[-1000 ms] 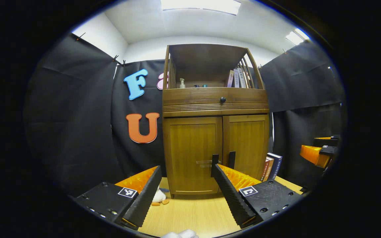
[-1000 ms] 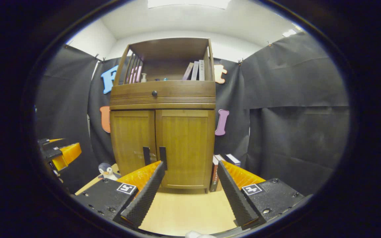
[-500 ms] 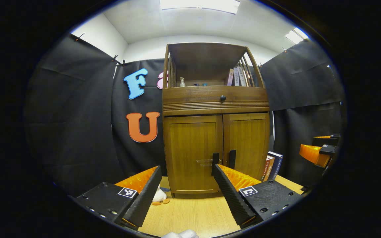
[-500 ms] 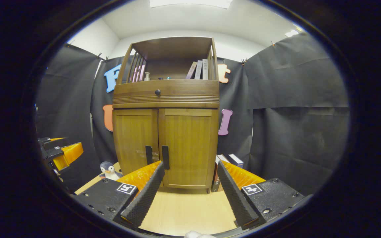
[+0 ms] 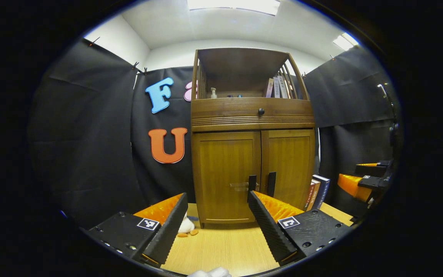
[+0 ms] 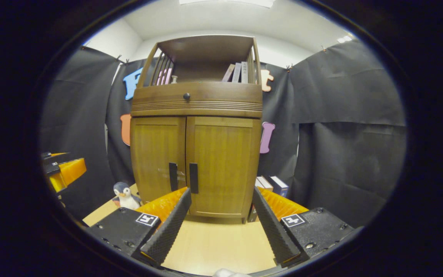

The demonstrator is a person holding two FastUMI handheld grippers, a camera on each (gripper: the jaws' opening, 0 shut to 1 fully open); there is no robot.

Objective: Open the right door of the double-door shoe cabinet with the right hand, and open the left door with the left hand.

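A brown wooden shoe cabinet (image 5: 252,119) (image 6: 196,104) stands on a light wooden table, both lower doors closed. The left door (image 5: 225,173) (image 6: 156,154) and right door (image 5: 290,161) (image 6: 223,161) each carry a dark vertical handle (image 5: 252,183) (image 6: 193,177) by the centre seam. My left gripper (image 5: 217,227) is open, short of the left door. My right gripper (image 6: 221,227) is open in front of the right door, nothing between its fingers. The right gripper also appears at the far right of the left gripper view (image 5: 363,181), and the left gripper at the far left of the right gripper view (image 6: 62,171).
A drawer with a round knob (image 5: 260,111) sits above the doors, and an open shelf with books and a bottle tops it. Books (image 5: 317,190) (image 6: 273,184) lean beside the cabinet's right side. A toy penguin (image 6: 125,194) stands at its left. Black cloth walls close in all around.
The right gripper has moved closer to the cabinet, which looms larger in its view. The left gripper has shifted only slightly. Both doors stay closed.
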